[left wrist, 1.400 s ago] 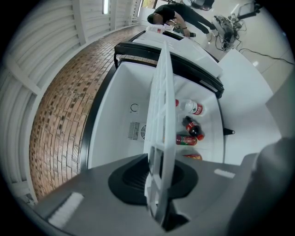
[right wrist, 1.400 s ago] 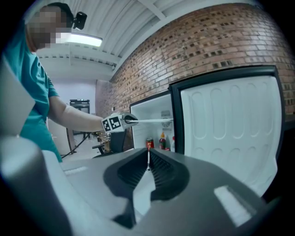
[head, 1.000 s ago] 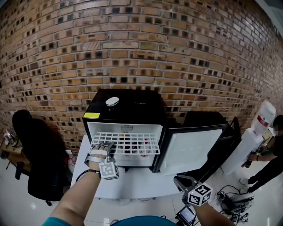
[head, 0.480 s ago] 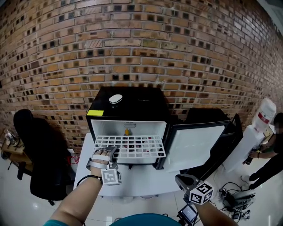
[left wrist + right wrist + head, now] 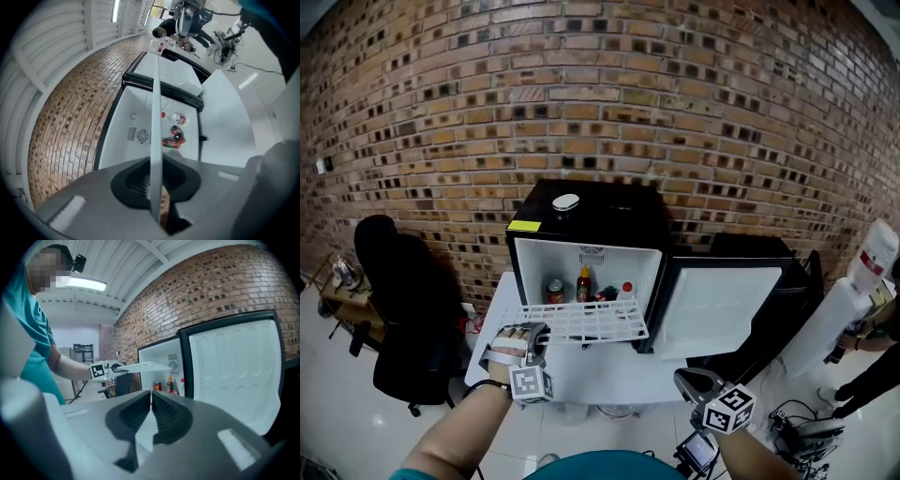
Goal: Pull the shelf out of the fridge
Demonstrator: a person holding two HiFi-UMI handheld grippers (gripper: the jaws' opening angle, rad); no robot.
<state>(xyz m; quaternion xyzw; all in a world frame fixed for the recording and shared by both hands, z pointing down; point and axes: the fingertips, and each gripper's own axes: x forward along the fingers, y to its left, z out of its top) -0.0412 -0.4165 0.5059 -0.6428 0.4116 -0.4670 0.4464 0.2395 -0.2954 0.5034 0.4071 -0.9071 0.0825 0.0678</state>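
The black mini fridge [image 5: 586, 211] stands open, its door [image 5: 722, 305] swung out to the right. My left gripper [image 5: 528, 339] is shut on the front left edge of the white wire shelf [image 5: 586, 322], which hangs level in front of the fridge mouth, its back edge still at the opening. In the left gripper view the shelf [image 5: 156, 108] runs edge-on as a thin white strip between the jaws of the left gripper [image 5: 157, 187]. My right gripper [image 5: 694, 382] hangs low at the right, away from the fridge. In its own view the right gripper [image 5: 151, 399] is shut on nothing, and the shelf [image 5: 143, 367] shows ahead.
Bottles and a can [image 5: 581, 284] stand on the fridge floor. The fridge sits on a white table [image 5: 581, 370]. A small white object [image 5: 565, 202] lies on top. A black chair [image 5: 403, 309] is at the left, a water dispenser [image 5: 858, 291] and a person [image 5: 881, 361] at the right.
The shelf has slid out of the fridge toward me with my left gripper, uncovering the drinks behind it. The right gripper has barely moved.
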